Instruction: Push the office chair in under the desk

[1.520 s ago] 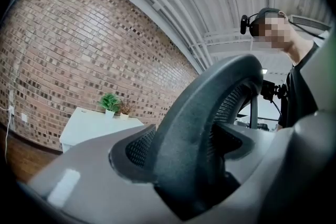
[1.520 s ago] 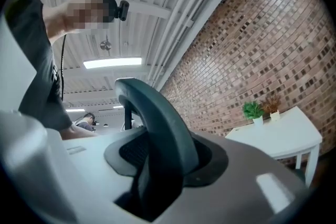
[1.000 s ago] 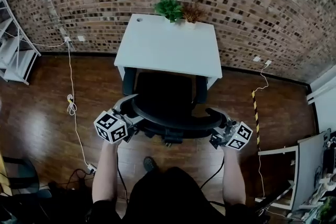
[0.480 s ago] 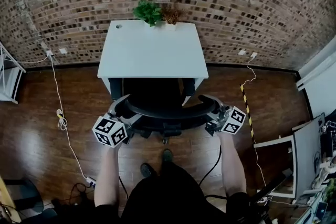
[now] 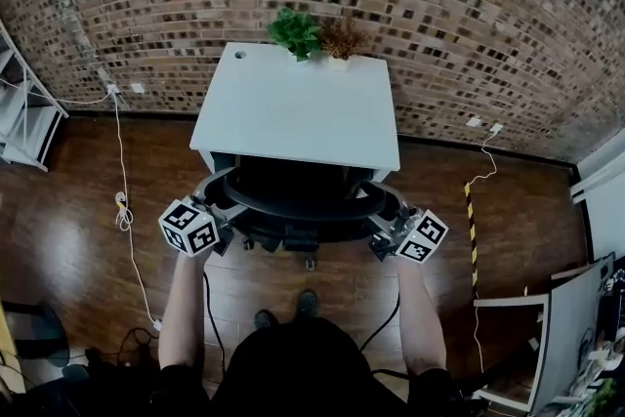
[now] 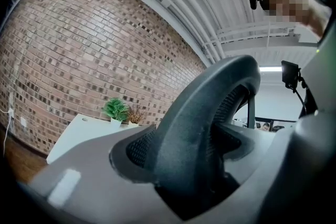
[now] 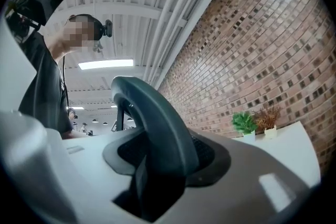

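The black office chair (image 5: pixel 298 206) stands at the front of the white desk (image 5: pixel 293 103); its seat is hidden beneath the desktop and only the curved backrest shows. My left gripper (image 5: pixel 221 201) is shut on the backrest's left edge, and my right gripper (image 5: pixel 383 212) is shut on its right edge. In the left gripper view the dark backrest frame (image 6: pixel 207 123) fills the gap between the grey jaws of the left gripper (image 6: pixel 202 170). The right gripper view shows the same frame (image 7: pixel 155 123) clamped in the right gripper (image 7: pixel 157 178). Both grippers point toward the brick wall.
Two small potted plants (image 5: pixel 295 32) sit at the desk's far edge against the brick wall (image 5: pixel 439 5). A white shelf (image 5: pixel 24 112) stands at left, and a white cable (image 5: pixel 123 200) lies on the wood floor. A yellow-black cable (image 5: pixel 473 210) and white furniture (image 5: pixel 547 327) are at right.
The chair has rolled toward the wall with both grippers on its backrest. Its seat and armrests, visible before, are now under the desktop.
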Demonstrator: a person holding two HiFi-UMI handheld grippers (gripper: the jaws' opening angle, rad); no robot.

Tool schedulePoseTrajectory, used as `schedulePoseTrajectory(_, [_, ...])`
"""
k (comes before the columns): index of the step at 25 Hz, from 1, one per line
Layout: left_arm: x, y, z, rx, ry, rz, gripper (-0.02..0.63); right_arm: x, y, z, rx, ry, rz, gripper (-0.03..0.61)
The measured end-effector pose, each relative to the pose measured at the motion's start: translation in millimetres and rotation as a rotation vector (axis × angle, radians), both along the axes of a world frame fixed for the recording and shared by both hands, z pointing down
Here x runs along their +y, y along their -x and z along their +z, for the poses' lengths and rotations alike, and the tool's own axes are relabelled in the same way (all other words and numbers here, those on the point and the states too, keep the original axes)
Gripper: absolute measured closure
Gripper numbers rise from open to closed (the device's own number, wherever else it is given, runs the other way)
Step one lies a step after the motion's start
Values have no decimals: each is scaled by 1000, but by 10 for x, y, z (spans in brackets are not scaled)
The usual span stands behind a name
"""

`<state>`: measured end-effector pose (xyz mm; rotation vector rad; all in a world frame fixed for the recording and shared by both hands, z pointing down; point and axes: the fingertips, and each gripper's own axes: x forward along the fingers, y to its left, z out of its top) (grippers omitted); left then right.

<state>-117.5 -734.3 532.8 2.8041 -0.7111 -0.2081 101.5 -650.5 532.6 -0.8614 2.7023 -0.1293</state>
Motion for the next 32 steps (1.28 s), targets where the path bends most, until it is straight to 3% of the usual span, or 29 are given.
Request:
schedulePoseTrajectory(11, [-914, -192, 317, -20, 19, 51, 67, -766, -87, 158, -40, 4, 37, 385])
schedulePoseTrajectory(32, [-1840, -117, 226, -31, 37, 73, 67, -1765, -75, 248, -35, 62, 115, 370])
